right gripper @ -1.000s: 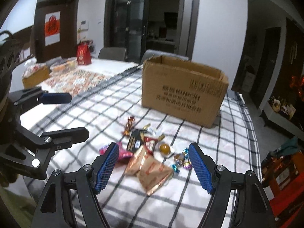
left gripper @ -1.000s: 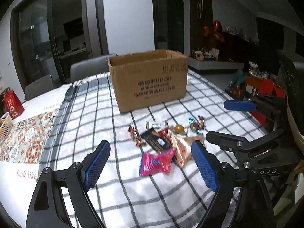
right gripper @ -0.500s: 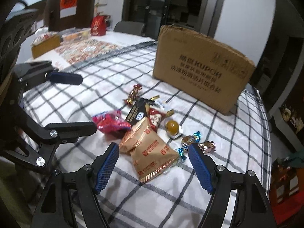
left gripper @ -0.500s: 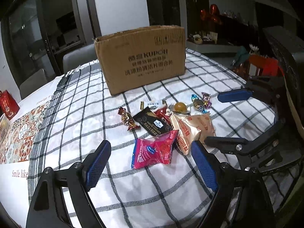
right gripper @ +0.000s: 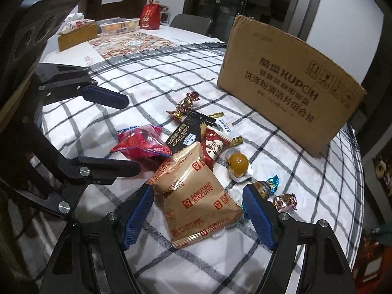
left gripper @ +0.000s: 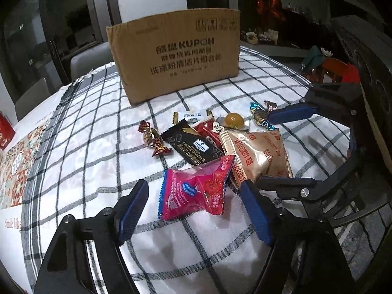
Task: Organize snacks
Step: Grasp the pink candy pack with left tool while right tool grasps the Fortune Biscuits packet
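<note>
Here, a heap of wrapped snacks lies on the checked desk [left gripper: 80, 171] before a cardboard box [left gripper: 176, 58].
The left claw [left gripper: 193, 203] is closing around a pink packet [left gripper: 196, 188], pads not touching. The right claw [right gripper: 198, 210] stands open astride a tan biscuit packet [right gripper: 196, 196]. Only the right view shows a red gift bag [right gripper: 149, 17] behind.
</note>
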A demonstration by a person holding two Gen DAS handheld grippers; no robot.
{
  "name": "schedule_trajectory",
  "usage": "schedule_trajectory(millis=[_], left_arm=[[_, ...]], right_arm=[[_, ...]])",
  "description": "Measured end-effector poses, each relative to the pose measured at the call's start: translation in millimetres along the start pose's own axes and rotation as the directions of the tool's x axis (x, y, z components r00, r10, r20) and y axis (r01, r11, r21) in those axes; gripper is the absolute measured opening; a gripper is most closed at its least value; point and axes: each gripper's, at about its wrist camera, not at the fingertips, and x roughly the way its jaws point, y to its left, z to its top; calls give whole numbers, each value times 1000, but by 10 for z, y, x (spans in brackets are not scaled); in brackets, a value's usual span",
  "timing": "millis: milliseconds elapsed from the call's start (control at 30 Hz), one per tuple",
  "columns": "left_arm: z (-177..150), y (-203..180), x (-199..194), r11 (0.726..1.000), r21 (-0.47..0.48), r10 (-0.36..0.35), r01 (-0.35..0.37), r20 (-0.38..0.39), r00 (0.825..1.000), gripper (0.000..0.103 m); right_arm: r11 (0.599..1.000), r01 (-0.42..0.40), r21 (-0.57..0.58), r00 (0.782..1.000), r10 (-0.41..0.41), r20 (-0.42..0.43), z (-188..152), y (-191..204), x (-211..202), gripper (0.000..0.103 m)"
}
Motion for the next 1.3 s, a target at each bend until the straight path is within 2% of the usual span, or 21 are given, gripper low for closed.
schedule_trajectory(millis=[133, 200, 233, 267, 367, 500, 1300], left_arm=[[14, -1, 58, 1000, -2, -7, 7, -7, 1000, 70], [24, 14, 96, 1000, -13, -21, 21, -19, 1000, 65], [26, 23, 109, 999, -21, -28, 27, -23, 999, 64], [27, 35, 121, 999, -29, -34, 33, -25, 999, 61], [22, 66, 140, 998, -51, -50, 48, -34, 998, 47], [11, 90, 128, 996, -70, -65, 63, -30, 997, 41], [100, 164, -461, 990, -139, -26, 39, 90, 996, 37]], right_arm=[[999, -28, -26, 1000, 27, -9, 19, -10, 67, 75], [999, -49, -13, 999, 49, -17, 33, -32, 102, 75], [998, -64, -1, 998, 64, -19, 39, -46, 113, 72], [998, -69, 7, 997, 69, -18, 40, -53, 113, 64], [996, -79, 36, 997, 79, -16, 44, -63, 111, 56], [996, -71, 62, 997, 71, -8, 37, -45, 78, 50], [970, -11, 242, 995, -14, 100, 126, 10, -462, 49]])
